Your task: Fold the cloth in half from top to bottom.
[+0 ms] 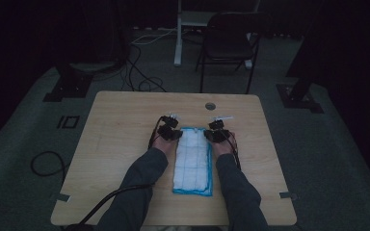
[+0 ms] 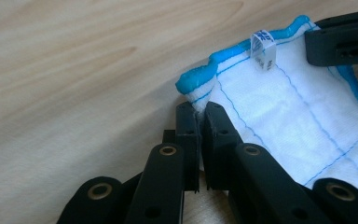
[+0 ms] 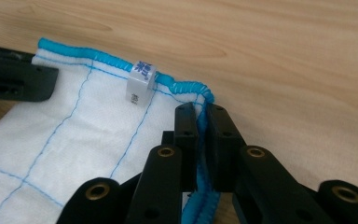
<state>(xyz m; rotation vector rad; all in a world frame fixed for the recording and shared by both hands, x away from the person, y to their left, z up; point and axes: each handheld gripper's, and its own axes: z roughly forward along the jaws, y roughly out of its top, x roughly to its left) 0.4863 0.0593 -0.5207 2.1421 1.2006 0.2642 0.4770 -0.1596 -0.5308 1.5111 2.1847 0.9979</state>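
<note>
With the left gripper (image 2: 198, 116) and right gripper (image 3: 200, 116) each clamped on 1 far corner of the cloth (image 1: 191, 161), lift both evenly; keep the blue hem (image 3: 121, 63) taut.

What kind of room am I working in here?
Probably a lab or recording studio rather than a home: a bare wooden table on grey carpet, loose cables across the floor, a folding chair behind, dark surroundings. Both grippers pinch a white cloth.
</note>
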